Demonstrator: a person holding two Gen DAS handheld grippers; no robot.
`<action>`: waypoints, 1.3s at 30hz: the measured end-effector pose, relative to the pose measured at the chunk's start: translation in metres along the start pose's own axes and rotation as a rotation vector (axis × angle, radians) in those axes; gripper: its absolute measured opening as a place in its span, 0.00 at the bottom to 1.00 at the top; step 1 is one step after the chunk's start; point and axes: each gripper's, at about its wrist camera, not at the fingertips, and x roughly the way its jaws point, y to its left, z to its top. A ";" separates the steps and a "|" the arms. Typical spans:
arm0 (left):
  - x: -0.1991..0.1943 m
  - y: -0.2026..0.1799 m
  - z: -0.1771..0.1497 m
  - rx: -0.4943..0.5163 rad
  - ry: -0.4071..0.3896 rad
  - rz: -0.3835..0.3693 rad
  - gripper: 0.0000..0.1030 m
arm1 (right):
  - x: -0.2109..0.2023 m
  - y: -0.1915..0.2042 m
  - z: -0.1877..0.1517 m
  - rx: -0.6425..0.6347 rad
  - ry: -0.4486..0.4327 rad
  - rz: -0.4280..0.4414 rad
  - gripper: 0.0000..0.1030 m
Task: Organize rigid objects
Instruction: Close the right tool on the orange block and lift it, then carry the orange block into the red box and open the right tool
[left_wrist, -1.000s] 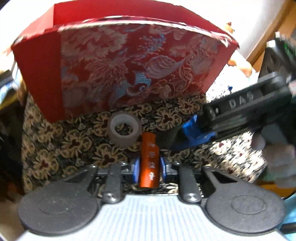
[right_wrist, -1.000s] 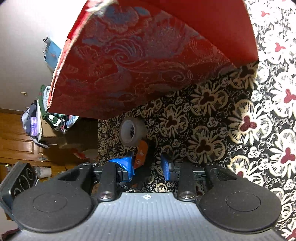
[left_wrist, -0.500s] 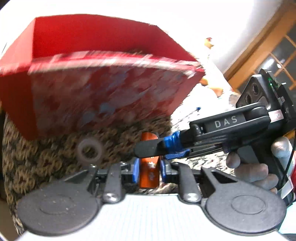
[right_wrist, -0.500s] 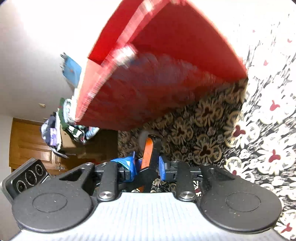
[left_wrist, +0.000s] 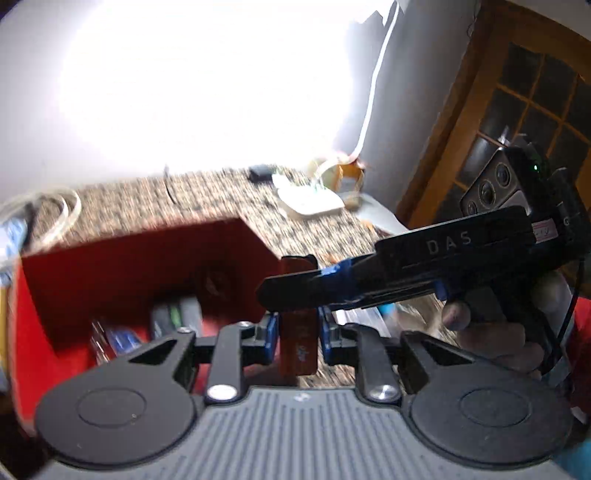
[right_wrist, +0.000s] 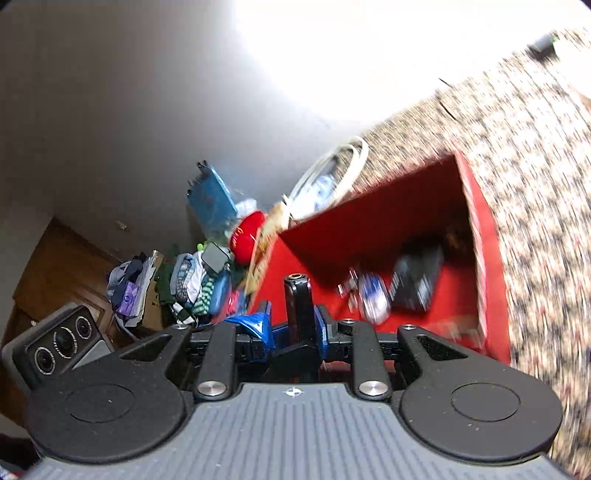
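An orange oblong item (left_wrist: 298, 343) with a dark top end stands upright between the blue pads of my left gripper (left_wrist: 298, 332), which is shut on its lower part. My right gripper (left_wrist: 280, 291) reaches in from the right, held by a hand (left_wrist: 491, 332), and is clamped across the item's upper part. In the right wrist view that gripper (right_wrist: 293, 332) is shut on the item's black end (right_wrist: 297, 295). Both grippers hover above the near rim of an open red box (left_wrist: 147, 266), which also shows in the right wrist view (right_wrist: 369, 229).
Inside the box lie a black pack (right_wrist: 417, 280), a blue-and-white item (right_wrist: 373, 295) and other small things (left_wrist: 177, 314). The box stands on a floral cloth (left_wrist: 295, 218). Behind it are a coiled white cable (right_wrist: 332, 173) and a white object (left_wrist: 310, 199). A clothes pile (right_wrist: 177, 280) lies beyond the table.
Both grippers have risen with the orange item, from the cloth beside the tape roll to above the box rim. The right gripper closed on the item's top. The box's inside now shows.
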 end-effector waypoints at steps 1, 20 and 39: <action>0.003 0.001 0.006 0.007 -0.011 0.018 0.19 | 0.008 0.002 0.007 -0.021 0.008 -0.001 0.06; 0.053 0.139 0.011 -0.239 0.161 0.364 0.19 | 0.195 -0.029 0.052 0.093 0.326 -0.034 0.03; 0.043 0.132 -0.010 -0.224 0.167 0.480 0.23 | 0.199 -0.033 0.054 0.083 0.317 -0.044 0.09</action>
